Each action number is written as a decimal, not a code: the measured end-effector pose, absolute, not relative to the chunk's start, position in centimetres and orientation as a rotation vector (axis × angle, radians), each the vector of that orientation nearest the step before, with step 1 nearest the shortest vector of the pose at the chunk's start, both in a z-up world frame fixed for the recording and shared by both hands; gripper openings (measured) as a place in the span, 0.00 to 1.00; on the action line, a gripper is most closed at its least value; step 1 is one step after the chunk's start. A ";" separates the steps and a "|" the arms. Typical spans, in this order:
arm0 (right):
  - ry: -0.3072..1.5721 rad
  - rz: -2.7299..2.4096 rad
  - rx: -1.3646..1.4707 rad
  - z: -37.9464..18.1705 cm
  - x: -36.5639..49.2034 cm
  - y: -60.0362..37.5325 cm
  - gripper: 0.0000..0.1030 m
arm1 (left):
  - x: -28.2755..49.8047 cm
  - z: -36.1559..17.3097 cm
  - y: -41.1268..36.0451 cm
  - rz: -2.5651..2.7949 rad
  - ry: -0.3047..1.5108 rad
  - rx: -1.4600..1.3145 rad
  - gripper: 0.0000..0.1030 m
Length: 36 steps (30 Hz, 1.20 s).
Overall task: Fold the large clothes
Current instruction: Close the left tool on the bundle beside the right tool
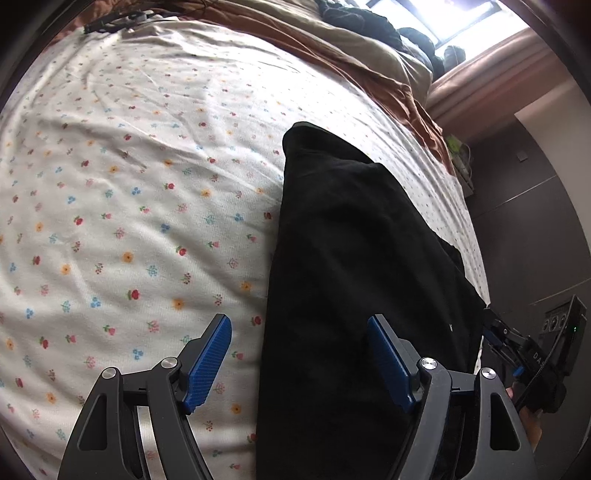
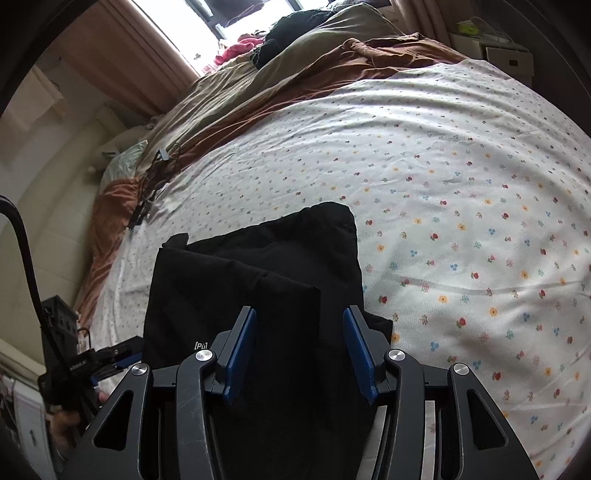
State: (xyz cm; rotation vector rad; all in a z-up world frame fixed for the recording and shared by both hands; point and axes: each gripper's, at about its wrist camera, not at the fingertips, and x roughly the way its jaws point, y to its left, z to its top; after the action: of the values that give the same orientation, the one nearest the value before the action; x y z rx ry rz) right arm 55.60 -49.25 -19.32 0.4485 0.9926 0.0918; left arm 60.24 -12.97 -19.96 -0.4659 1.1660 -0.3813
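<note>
A black garment (image 1: pixel 351 258) lies folded in a long strip on the floral bedsheet (image 1: pixel 129 184). My left gripper (image 1: pixel 299 354) is open above the garment's near left edge, one blue pad over the sheet, the other over the cloth. In the right wrist view the same garment (image 2: pixel 258 266) shows layered folds and a small white logo. My right gripper (image 2: pixel 299 350) is open just above its near end. The right gripper also shows at the left view's right edge (image 1: pixel 509 343), and the left gripper at the right view's left edge (image 2: pixel 107 358).
A brown and beige blanket (image 2: pixel 295 74) is bunched at the head of the bed with dark clothes (image 2: pixel 291 26) and a pink item (image 2: pixel 236 48). Cables (image 2: pixel 147 192) lie at the sheet's far left. A white cabinet (image 2: pixel 506 55) and a bright window (image 1: pixel 443 18) stand beyond the bed.
</note>
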 end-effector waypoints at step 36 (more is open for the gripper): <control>0.984 0.076 0.562 -22.3 52.7 -53.8 0.84 | 61.8 -20.7 -14.3 -0.456 1.131 -0.527 0.39</control>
State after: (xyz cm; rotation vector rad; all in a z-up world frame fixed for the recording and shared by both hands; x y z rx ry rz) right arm 52.74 -53.81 -22.32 0.5622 0.9836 0.0755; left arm 61.85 -14.26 -20.69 -0.5266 1.1309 -0.4565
